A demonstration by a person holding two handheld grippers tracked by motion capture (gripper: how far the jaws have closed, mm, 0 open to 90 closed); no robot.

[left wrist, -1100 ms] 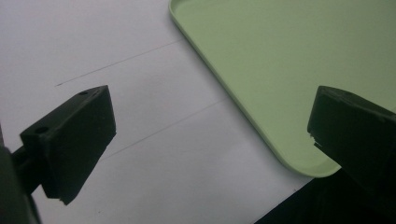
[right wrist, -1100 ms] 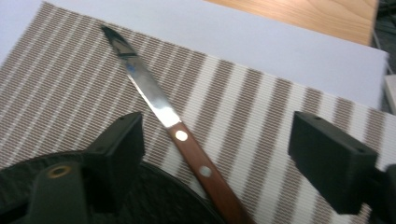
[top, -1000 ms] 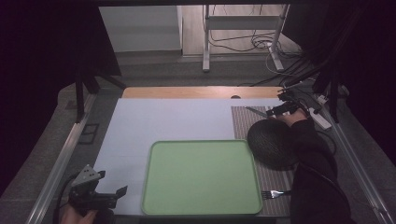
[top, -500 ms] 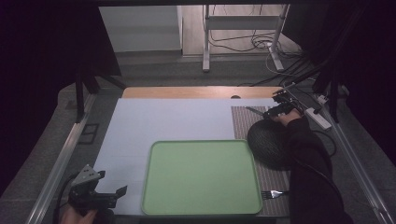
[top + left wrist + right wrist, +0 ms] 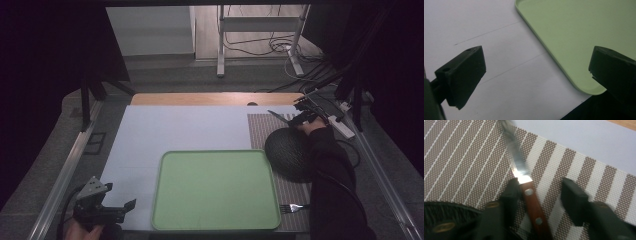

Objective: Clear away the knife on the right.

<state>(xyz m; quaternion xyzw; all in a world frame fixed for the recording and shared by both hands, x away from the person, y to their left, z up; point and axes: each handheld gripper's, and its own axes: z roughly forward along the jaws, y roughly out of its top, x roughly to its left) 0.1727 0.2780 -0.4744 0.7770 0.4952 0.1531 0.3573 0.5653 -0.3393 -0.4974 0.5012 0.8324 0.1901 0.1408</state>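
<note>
Nearest me, my left gripper (image 5: 112, 212) sat low at the near left corner of the table, its jaws spread wide and holding nothing. My left hand (image 5: 82, 231) held it from below, aiming it rightward at the green tray (image 5: 216, 222). In the left gripper view the jaws framed bare white table cover (image 5: 499, 75) with the tray's rounded near corner between them, close to one jaw.

Further out on the right, a fork (image 5: 294, 206) lay on the striped placemat (image 5: 260, 130), just beside the tray's near right corner. Beyond it, a dark woven bowl (image 5: 290, 152) rested on the same mat.

My right arm, in a dark sleeve (image 5: 330, 170), stretched forward past the bowl to the far right of the table. There my right gripper (image 5: 302, 119) hung over the placemat at a knife (image 5: 524, 185) with a riveted wooden handle. In the right gripper view the jaws stood apart around the handle: one pressed against its side near the blade, the other well off it, so nothing was clamped. The blade pointed away from me, towards the mat's far edge.
</note>
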